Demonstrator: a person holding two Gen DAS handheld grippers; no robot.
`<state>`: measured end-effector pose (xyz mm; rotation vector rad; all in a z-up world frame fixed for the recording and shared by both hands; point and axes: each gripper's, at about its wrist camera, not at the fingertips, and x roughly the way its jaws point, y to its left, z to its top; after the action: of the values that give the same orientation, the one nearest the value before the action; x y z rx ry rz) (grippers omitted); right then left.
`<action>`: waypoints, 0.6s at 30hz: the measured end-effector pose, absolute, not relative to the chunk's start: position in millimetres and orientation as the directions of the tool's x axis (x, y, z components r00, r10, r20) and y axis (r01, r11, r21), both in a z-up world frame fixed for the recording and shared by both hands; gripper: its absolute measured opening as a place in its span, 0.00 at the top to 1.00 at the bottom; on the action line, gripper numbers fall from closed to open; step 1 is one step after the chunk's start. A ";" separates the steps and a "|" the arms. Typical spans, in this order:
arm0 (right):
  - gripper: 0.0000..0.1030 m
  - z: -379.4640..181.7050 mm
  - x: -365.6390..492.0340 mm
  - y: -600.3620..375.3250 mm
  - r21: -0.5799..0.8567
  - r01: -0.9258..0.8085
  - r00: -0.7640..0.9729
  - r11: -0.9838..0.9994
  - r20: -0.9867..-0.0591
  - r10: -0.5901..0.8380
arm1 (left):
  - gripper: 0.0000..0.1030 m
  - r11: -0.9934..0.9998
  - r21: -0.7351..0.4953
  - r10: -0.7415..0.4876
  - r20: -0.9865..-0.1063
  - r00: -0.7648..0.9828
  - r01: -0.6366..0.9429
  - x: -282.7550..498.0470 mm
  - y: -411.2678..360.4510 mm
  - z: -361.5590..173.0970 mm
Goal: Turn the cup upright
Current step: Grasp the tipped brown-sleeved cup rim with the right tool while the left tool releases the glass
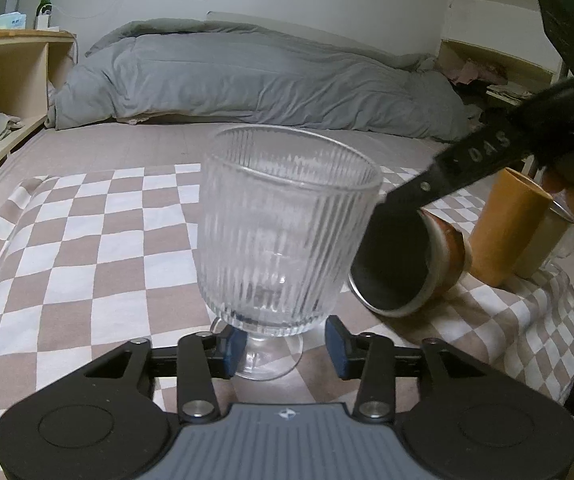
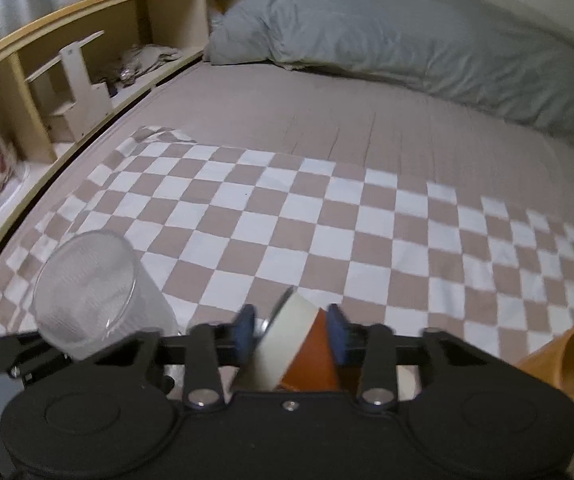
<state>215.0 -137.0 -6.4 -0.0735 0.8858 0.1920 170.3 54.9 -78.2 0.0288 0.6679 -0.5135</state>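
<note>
Left gripper (image 1: 285, 346): jaws apart, straddling stem of glass (image 1: 287, 232), not pinching; glass upright on checked cloth (image 1: 87, 240).

Right gripper (image 2: 291, 334): closed on brown cup (image 2: 307, 356), rim wall between pads. In left view cup (image 1: 403, 264) is tilted, mouth toward you, base near cloth.

Rotate your wrist slowly until base sits flat; watch clearance to glass just beside. Mustard cup (image 1: 503, 224) stands behind; don't swing into it. Release only once settled.

A checkered cloth (image 1: 87, 240) is covering the near part of a bed (image 2: 307, 120) — a grey duvet (image 1: 255, 76) is lying bunched along its far edge. Wooden shelving (image 2: 87, 28) is running along one side, a green bottle (image 1: 44, 2) standing on top beside a tissue pack (image 1: 2, 21).
</note>
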 end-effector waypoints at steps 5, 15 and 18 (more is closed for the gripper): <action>0.74 -1.1 206.7 -151.8 -0.012 -0.203 0.611 0.979 -0.783 0.117 | 0.55 0.869 -0.116 -0.444 -0.609 0.657 0.481 162.8 54.0 -73.3; 0.88 4.8 195.2 -170.0 -0.072 -0.235 0.625 0.969 -0.775 0.093 | 0.57 0.802 -0.096 -0.500 -0.647 0.576 0.589 138.2 39.6 -62.4; 0.91 7.6 189.6 -167.9 -0.107 -0.255 0.634 0.961 -0.769 0.082 | 0.56 0.761 -0.105 -0.553 -0.623 0.554 0.640 128.0 22.4 -60.4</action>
<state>189.6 -167.9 7.6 -0.2136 0.8646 0.1942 128.0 22.4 -60.4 0.1393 0.6846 -0.7075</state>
